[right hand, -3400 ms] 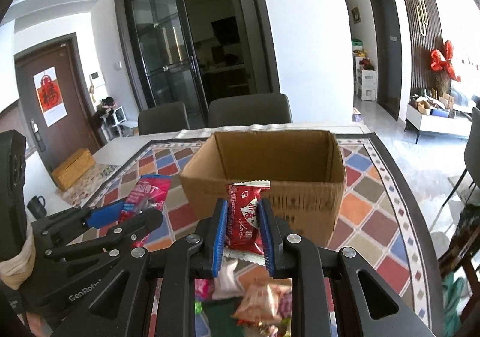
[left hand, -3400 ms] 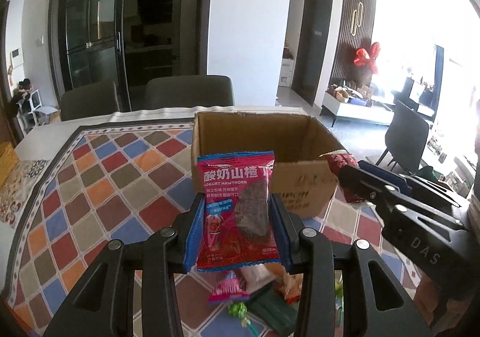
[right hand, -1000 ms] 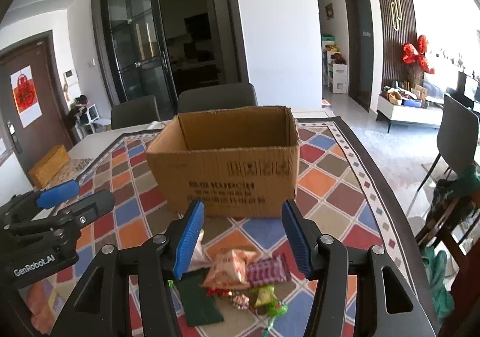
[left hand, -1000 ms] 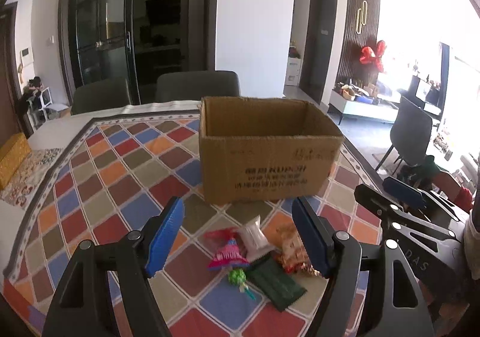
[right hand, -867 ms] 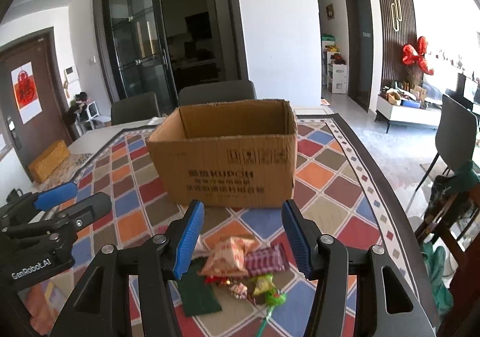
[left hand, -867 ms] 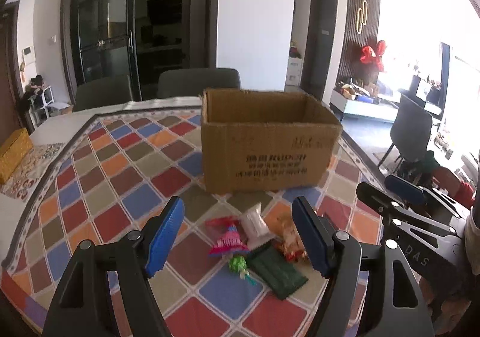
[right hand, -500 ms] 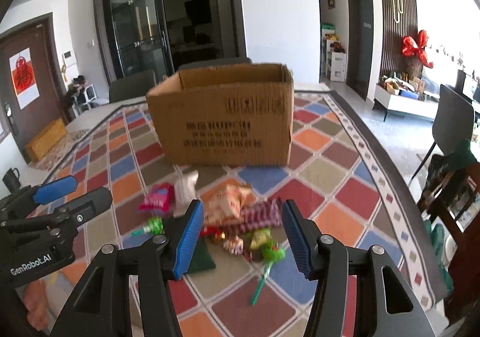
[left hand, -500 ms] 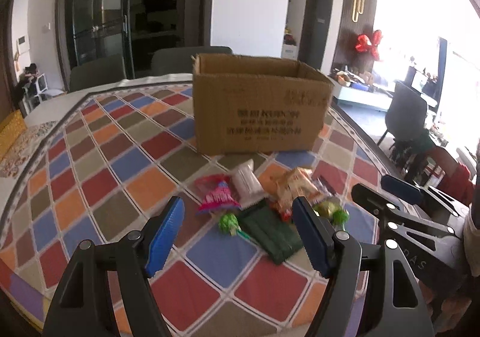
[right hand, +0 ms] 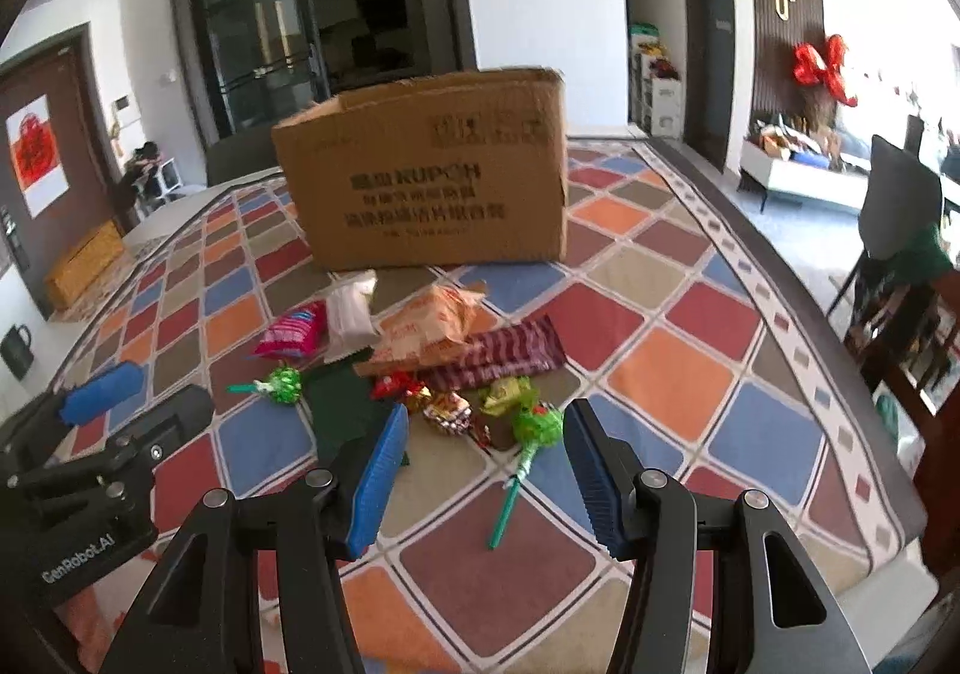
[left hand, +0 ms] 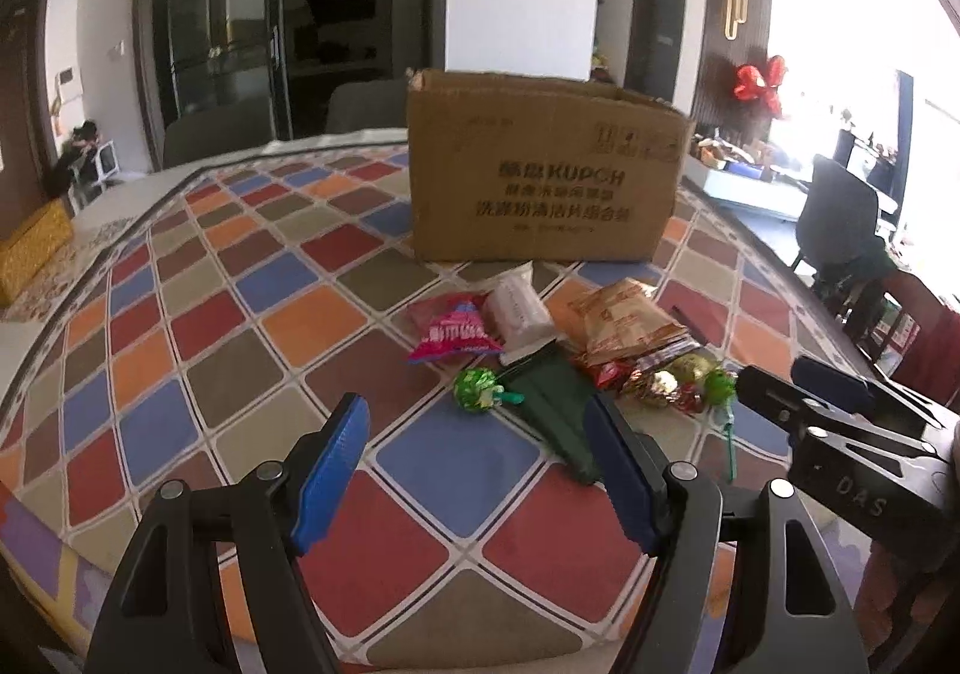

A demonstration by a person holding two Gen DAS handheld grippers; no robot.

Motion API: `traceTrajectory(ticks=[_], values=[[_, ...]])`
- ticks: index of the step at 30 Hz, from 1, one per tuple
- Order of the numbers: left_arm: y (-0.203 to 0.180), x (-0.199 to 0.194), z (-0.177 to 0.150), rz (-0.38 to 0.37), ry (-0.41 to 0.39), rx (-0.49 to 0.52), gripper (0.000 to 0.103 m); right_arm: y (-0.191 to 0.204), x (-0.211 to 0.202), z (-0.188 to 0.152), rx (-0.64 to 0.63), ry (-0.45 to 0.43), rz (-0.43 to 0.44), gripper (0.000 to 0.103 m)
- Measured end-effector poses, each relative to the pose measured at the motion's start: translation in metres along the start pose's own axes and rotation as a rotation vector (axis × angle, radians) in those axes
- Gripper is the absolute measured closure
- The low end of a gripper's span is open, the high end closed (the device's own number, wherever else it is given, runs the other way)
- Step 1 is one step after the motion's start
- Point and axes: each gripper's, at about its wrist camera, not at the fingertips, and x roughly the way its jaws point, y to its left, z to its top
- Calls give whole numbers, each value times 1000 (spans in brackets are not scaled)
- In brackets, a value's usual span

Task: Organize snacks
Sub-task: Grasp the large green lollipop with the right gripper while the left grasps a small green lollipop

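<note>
Snack pile: a loose heap is spread on the checked tablecloth point(left hand: 252, 314) just in front of the cardboard box point(left hand: 540, 182); it is judged to be waiting to be sorted into that box, whose interior is not shown from this low angle.
Items in the pile: a pink packet point(left hand: 456, 335), a white packet point(left hand: 519, 311), an orange bag point(right hand: 429, 329), a dark green flat packet point(left hand: 555, 404), a striped purple bar point(right hand: 501, 353), small foil sweets point(right hand: 447, 410) and two green lollipops point(left hand: 477, 389) point(right hand: 536, 428) are seen, some touching or overlapping.
Left gripper point(left hand: 480, 464): its jaws are spread with nothing between the blue pads; it is held low, aimed at the lollipop and green packet, presumably for the next pick.
Right gripper point(right hand: 480, 464): its jaws are parted and empty; the second lollipop's head lies just ahead of the gap, so it is judged the likely target.
Left wrist view only: the right gripper's side profile is shown at the right edge, with a red sleeve point(left hand: 927, 344) behind it.
Right wrist view only: the purple bar is shown in full, and the second lollipop's stick is seen running back between the pads.
</note>
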Motion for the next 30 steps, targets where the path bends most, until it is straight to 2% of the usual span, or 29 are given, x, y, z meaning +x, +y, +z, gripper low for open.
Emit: traceTrajectory(ticks=[4,11,18,27,30], values=[[1,13,0,17,26,-9,37,-5,11,-3,22,27,-10,48],[1,32,-1,27,57,-14,41,-11,28,-5,38,67,-16,48],[-2,52,1,20,91,-9,44,-18,43,-4,62,103,-21,57],[-4,71,10,19,103,-17,50,-25,58,-5,91,137,-18,61],[-4,78,11,20,118,-21,54,-25,61,-5,93,146,-13,63]])
